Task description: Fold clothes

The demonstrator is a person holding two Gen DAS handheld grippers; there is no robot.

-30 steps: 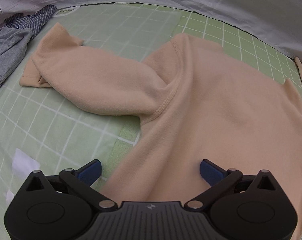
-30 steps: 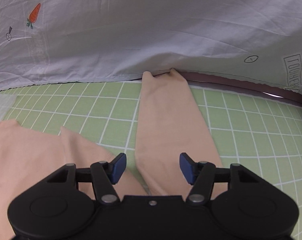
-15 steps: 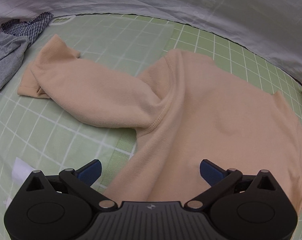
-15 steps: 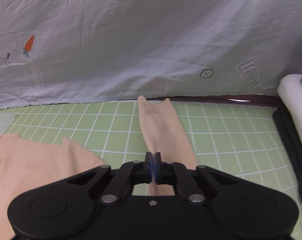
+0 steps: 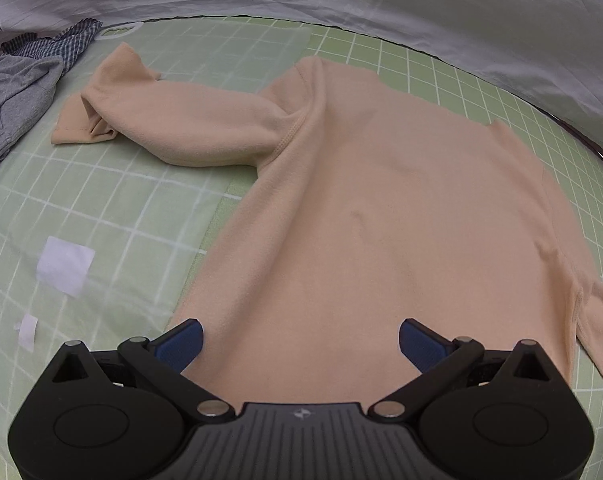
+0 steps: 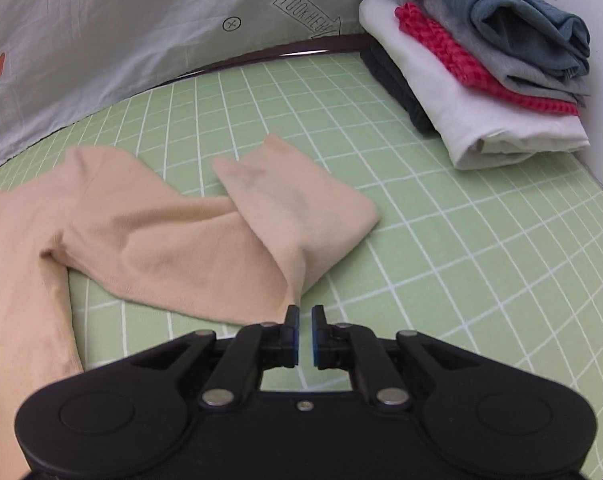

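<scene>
A peach long-sleeved top (image 5: 373, 216) lies flat on the green grid mat (image 5: 101, 208). Its left sleeve (image 5: 173, 120) lies out to the left with a crumpled cuff. My left gripper (image 5: 299, 342) is open above the top's lower body, its blue pads either side of the cloth. In the right wrist view the right sleeve (image 6: 221, 236) is bent back on itself. My right gripper (image 6: 304, 334) sits just in front of the sleeve's fold, its jaws a narrow gap apart with nothing between them.
A stack of folded clothes (image 6: 481, 76) stands at the far right of the mat. Grey and checked garments (image 5: 17, 84) lie at the far left. A white sheet (image 6: 101, 28) hangs behind the mat. White paper scraps (image 5: 65, 264) lie on the mat.
My right gripper shut on the sleeve, pulled it back so it folded over, then let go with its jaws slightly parted. The left gripper drew back and stayed open.
</scene>
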